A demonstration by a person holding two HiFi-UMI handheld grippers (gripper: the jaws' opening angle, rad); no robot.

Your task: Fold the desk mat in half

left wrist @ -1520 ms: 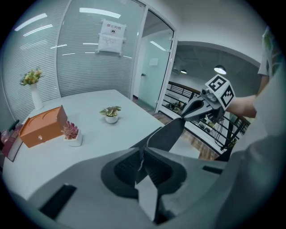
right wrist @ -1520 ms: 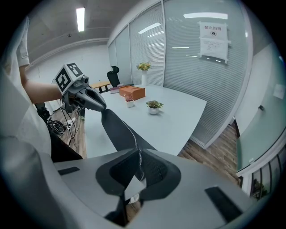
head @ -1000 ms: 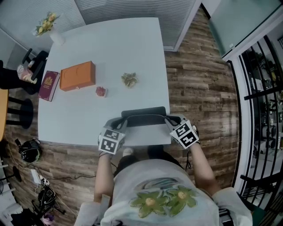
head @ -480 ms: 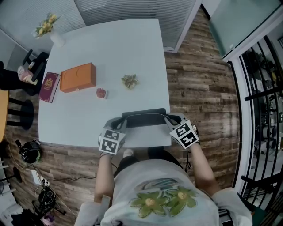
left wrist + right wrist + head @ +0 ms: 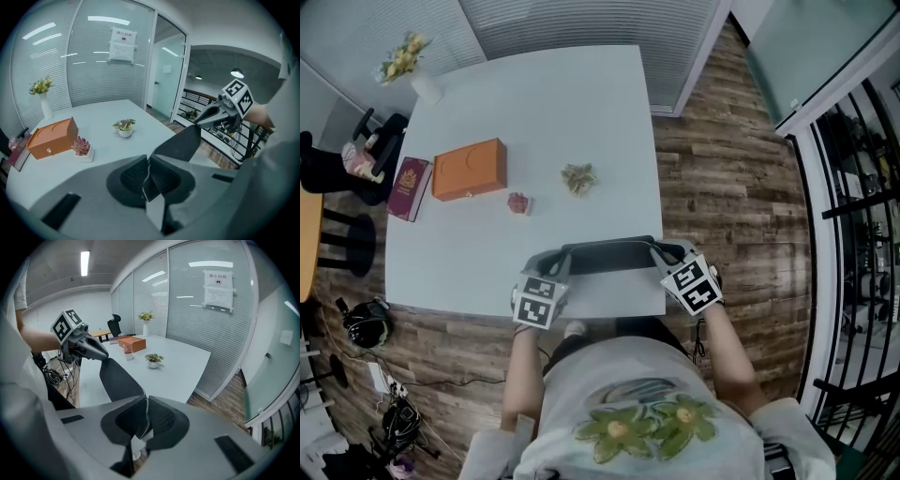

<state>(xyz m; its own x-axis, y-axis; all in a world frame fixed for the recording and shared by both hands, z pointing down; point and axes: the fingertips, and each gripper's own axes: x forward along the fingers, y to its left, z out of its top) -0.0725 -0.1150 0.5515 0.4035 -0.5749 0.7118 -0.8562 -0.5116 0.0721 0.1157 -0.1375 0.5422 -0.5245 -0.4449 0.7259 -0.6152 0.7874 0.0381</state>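
Dark grey and thin, the desk mat [image 5: 609, 255] shows in the head view as a narrow band across the lower centre of the frame, raised off the white table [image 5: 534, 103] along that table's near edge. Its surface is matte and plain. In the left gripper view the desk mat [image 5: 180, 143] runs as one smooth dark sheet from the lower centre up to the right gripper [image 5: 200, 123] at the right of the frame. In the right gripper view the sheet [image 5: 119, 378] curves from the lower centre up to the left gripper [image 5: 107, 357] at the left of the frame.

Each claw is narrow and pinches a corner of the mat. The left gripper [image 5: 562, 263] has its ribbed pads [image 5: 132, 174] pressed on the mat's thin edge, and the right gripper [image 5: 658, 251] holds the other end the same way, pads [image 5: 161, 418] against the sheet.

The mat's right end lies close to the table's right edge, with wooden floor [image 5: 722, 187] beyond it. Above the mat in the head view, bare tabletop stretches to a small pink succulent [image 5: 517, 203] and a small green plant [image 5: 578, 178], both well apart from the mat. Further to the upper left stand an orange box [image 5: 470, 169], a dark red book [image 5: 408, 187] beside it, and a vase of yellow flowers [image 5: 417, 70] at the far corner.
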